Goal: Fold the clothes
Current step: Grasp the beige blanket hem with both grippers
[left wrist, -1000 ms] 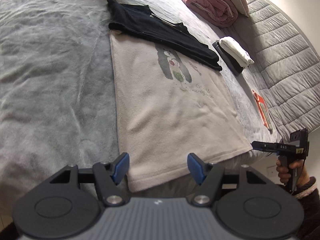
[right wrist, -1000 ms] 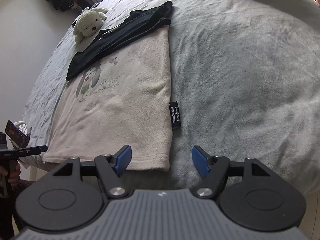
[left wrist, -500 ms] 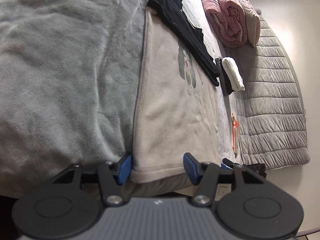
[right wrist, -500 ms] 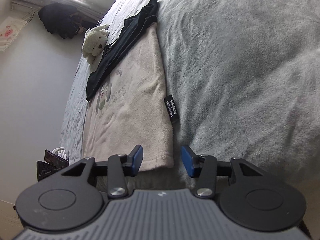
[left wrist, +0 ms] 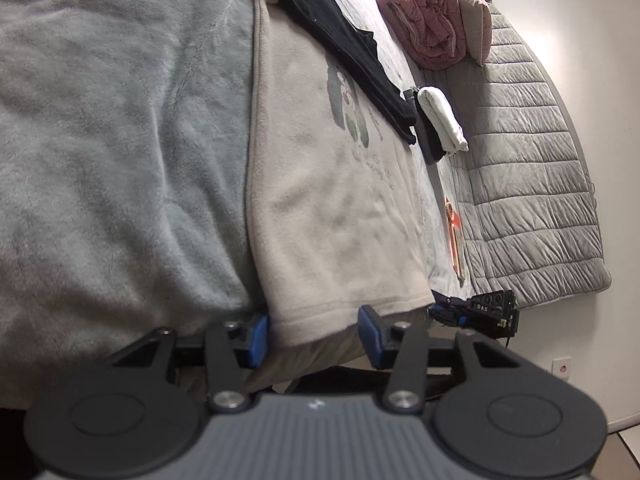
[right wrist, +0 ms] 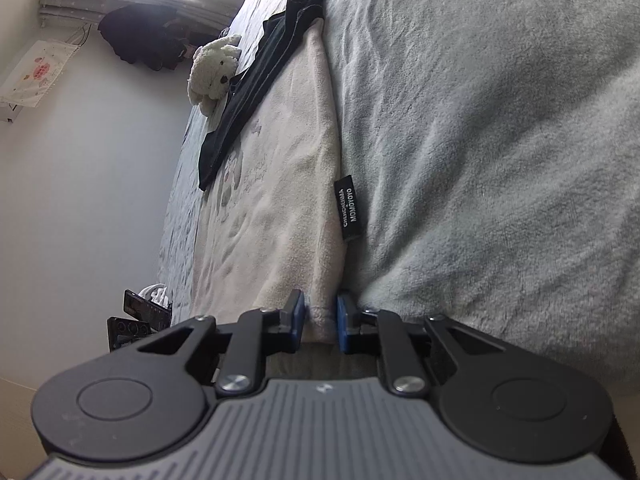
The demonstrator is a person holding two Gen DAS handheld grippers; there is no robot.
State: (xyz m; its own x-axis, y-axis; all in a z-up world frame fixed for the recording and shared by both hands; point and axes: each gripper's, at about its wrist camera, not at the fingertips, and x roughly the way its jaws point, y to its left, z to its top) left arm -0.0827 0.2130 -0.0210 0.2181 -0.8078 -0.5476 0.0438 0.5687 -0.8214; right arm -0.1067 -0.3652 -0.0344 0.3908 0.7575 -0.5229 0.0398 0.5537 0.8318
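The cream top (left wrist: 332, 208) lies flat along the bed (left wrist: 120, 140), its hem at the bed's near edge, a black garment (left wrist: 344, 44) across its far end. The right gripper (right wrist: 320, 318) has its jaws narrowed onto one hem corner; the left gripper (left wrist: 310, 334) stands wide open around the other, gripping nothing. Lifting now would likely raise one corner alone, skew the fold and drag the black garment along.
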